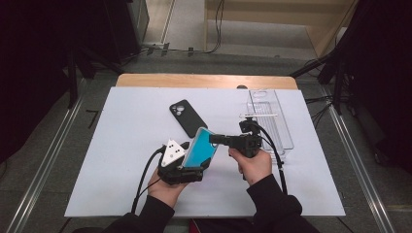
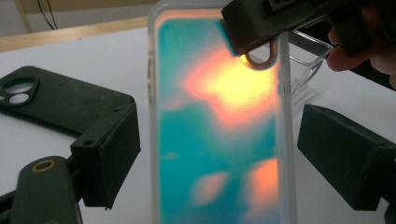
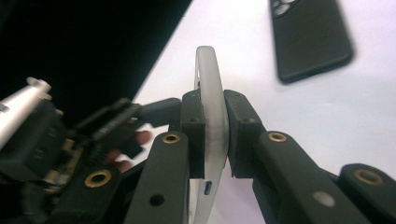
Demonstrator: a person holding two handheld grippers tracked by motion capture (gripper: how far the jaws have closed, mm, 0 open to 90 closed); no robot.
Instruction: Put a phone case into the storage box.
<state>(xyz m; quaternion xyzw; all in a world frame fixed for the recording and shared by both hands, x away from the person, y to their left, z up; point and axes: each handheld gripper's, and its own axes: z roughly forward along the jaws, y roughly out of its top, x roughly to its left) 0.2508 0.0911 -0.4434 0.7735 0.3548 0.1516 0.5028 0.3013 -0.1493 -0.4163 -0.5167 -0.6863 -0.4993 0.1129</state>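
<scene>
Teal-and-orange iridescent phone case with a clear, frosted rim (image 1: 200, 148), held tilted above the white table (image 1: 121, 145), between both tools. Right gripper (image 3: 215, 135) clamped on its thin edge, pads flat on both faces. Left gripper (image 2: 215, 154) jaws stand apart on either side of the case; grip there uncertain from this view. Case looks light, thin, somewhat flexible, glossy, so likely slippery; best taken across the rim. Black phone case (image 1: 187, 117) lies on the table well beyond; clear plastic tray (image 1: 284, 131) to the right.
</scene>
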